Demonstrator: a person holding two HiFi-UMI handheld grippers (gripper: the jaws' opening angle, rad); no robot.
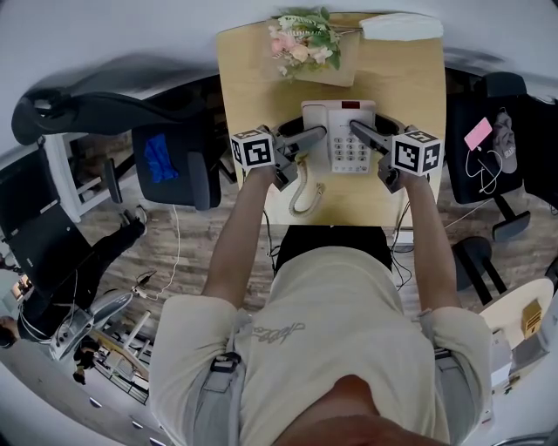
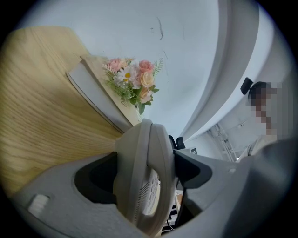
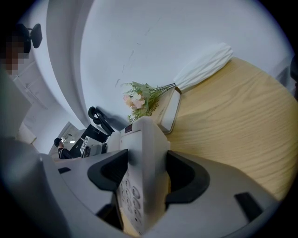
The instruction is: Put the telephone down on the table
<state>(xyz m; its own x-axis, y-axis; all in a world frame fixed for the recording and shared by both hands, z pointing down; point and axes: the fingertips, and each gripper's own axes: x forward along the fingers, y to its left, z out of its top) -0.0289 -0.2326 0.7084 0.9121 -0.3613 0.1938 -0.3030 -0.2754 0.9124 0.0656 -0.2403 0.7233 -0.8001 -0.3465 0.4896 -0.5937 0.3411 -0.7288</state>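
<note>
**Both grippers clamped on the phone over the desk**

Head view: the telephone (image 1: 338,137) is a pale, boxy plastic desk set with a grid of keys. It sits between the two sets of fingers over the light wood-grain table (image 1: 418,87) (can't tell if it's touching the top). The left gripper (image 1: 305,142) and the right gripper (image 1: 364,135) close in from opposite sides. A springy coiled cord (image 1: 303,196) loops just back of the left fingers. Past the fingertips are pink flowers (image 1: 302,41) and a white rolled cloth (image 1: 401,26).

Left gripper view: the fingers pinch the smooth, rounded handset (image 2: 144,176), its perforated earpiece showing. Ahead, the flowers lie on a flat board (image 2: 93,95).

Right gripper view: the fingers are squeezed onto the telephone's keypad edge, with wood grain beyond them.
</note>
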